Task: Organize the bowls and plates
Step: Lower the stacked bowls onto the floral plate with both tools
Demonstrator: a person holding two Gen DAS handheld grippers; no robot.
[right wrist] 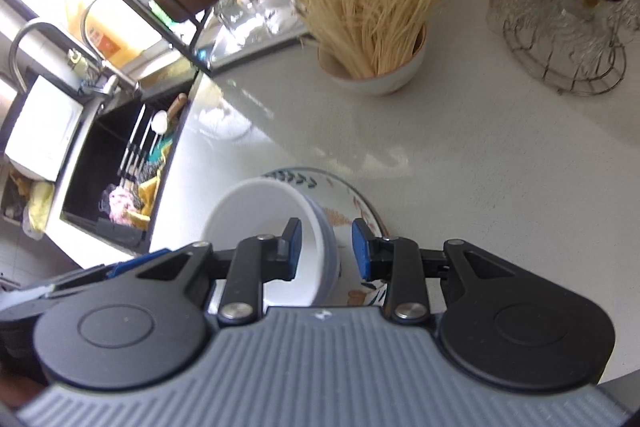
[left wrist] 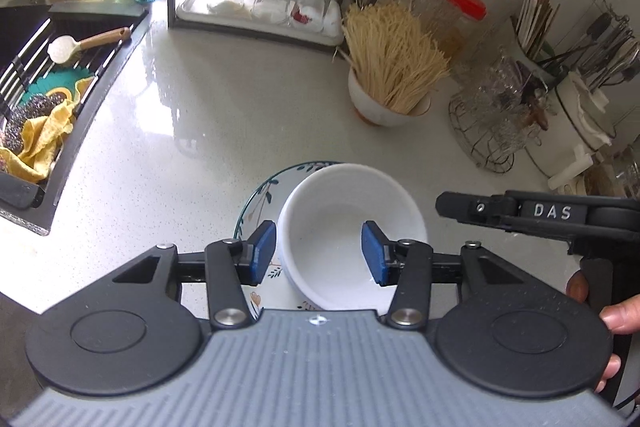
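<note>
Bowl: white, upright, resting on the leaf-patterned plate, pushed toward the plate's right side rather than centred.
Plate: flat on the pale counter, near the front edge, well apart from the sink.
Left gripper: fingers spread wide; left pad outside the bowl wall over the plate, right pad inside the bowl; no contact that can be made out.
Right gripper: fingers apart, astride the bowl's right wall, one pad inside, one outside over the plate; touching or not, cannot tell.
Risk, tipping: closing on one wall only likely to tilt the bowl about that rim, then let it slide on the glazed plate.
Risk, slipping: smooth glaze against flat pads, thin wall, little purchase.
Risk, clash: both grippers crowded on one bowl, likely to knock together.
Risk, drag: lifting the off-centre bowl could nudge the plate toward the counter edge.
Neighbours: cup of straws and wire basket of glassware behind, well apart, only threatened by a wide swing.
</note>
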